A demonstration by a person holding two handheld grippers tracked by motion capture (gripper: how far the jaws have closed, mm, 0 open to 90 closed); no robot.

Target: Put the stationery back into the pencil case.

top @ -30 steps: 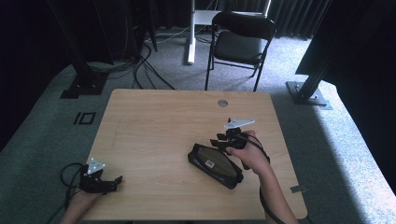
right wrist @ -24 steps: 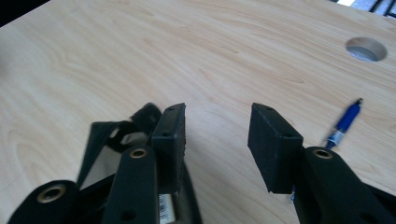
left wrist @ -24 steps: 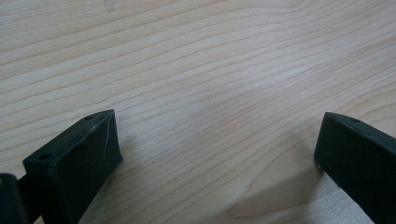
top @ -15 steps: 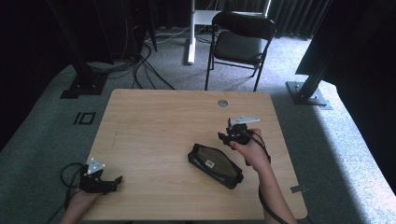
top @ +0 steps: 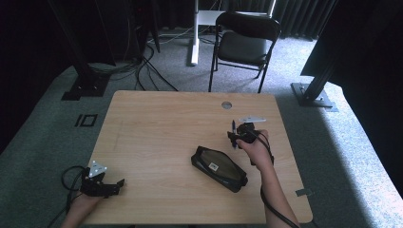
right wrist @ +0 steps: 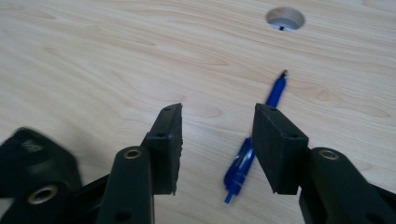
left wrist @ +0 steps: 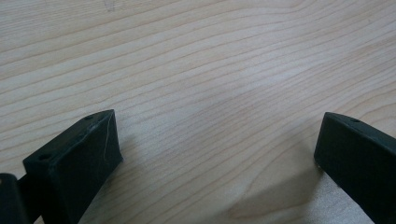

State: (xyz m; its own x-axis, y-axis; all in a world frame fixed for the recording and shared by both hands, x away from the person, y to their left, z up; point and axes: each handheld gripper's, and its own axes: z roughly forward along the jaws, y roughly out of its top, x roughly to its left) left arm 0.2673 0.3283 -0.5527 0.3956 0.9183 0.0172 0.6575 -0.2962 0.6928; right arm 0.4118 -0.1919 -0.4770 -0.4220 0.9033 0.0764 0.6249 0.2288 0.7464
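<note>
Right gripper point(right wrist: 217, 149) hovering over a blue pen point(right wrist: 254, 147) on the table point(top: 157, 123).

The pen is lying flat just beyond the black pouch point(top: 219, 168), toward the table's round hole point(right wrist: 285, 17), partly under the right jaw and gripped by neither. Those jaws are standing part-open, having just been widening. The left gripper point(left wrist: 219, 154) is resting far left of the pouch, jaws spread wide over bare wood.

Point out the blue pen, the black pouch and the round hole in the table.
blue pen point(right wrist: 276, 91): right gripper view, on its barrel near the tip.
black pouch point(top: 219, 168): high view, on the middle of its top face.
round hole point(right wrist: 285, 18): right gripper view, on its inner wall.
</note>
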